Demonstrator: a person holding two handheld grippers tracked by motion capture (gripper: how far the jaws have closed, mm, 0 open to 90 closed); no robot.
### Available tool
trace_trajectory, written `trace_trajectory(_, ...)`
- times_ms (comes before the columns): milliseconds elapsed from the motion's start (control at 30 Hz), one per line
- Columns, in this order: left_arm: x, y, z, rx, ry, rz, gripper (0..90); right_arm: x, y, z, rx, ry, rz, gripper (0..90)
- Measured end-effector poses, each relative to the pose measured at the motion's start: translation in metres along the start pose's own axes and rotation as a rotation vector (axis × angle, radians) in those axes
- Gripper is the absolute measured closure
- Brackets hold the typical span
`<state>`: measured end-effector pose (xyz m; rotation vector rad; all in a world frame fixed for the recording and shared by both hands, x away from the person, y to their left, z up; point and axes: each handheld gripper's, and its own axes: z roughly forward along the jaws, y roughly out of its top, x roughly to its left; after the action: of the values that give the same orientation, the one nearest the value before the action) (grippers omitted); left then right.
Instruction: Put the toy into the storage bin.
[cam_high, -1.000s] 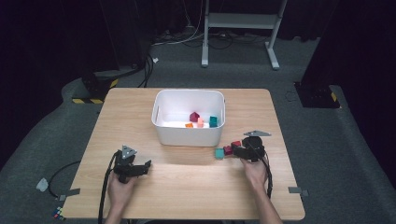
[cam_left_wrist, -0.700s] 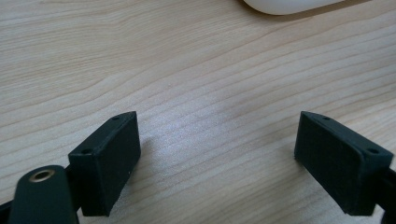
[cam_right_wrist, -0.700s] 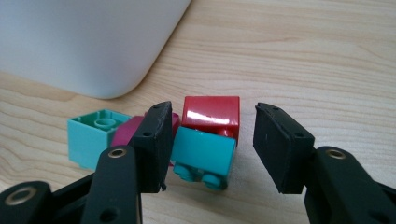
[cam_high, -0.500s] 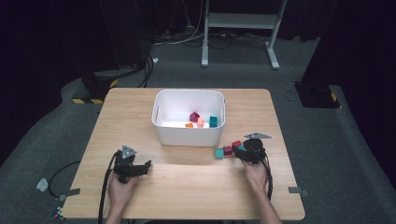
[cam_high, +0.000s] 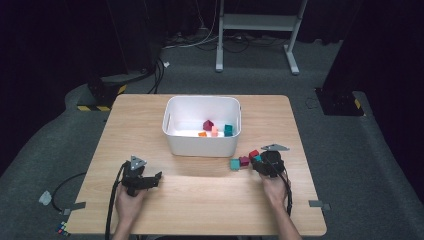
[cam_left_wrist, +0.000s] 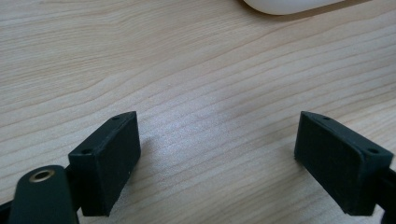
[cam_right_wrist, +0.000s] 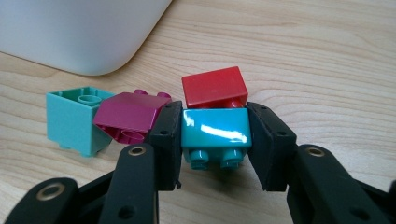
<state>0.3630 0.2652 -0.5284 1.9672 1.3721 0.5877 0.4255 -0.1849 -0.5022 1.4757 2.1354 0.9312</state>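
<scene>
Your right gripper (cam_right_wrist: 215, 140) is clamped on the teal block (cam_right_wrist: 215, 130); lift straight up, clear of the red block (cam_right_wrist: 215, 87) at twelve o'clock. Left gripper (cam_left_wrist: 219, 163) idles, jaws apart.

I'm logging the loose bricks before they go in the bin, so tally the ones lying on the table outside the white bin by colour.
Teal, smooth-topped brick, gripped by the right tongs: 1
Light teal brick: 1
Magenta brick: 1
Red brick: 1
Total outside the white bin: 4
</scene>
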Motion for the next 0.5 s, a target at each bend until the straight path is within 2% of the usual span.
trace_trajectory(367, 0.000, 0.000, 0.000, 0.000, 0.000, 0.000, 14.4, 0.000, 0.005, -0.017, -0.039, 0.017, -0.015, 58.4)
trace_trajectory(500, 0.000, 0.000, 0.000, 0.000, 0.000, 0.000, 14.5, 0.001, 0.009, -0.025, -0.055, 0.040, -0.028, 58.4)
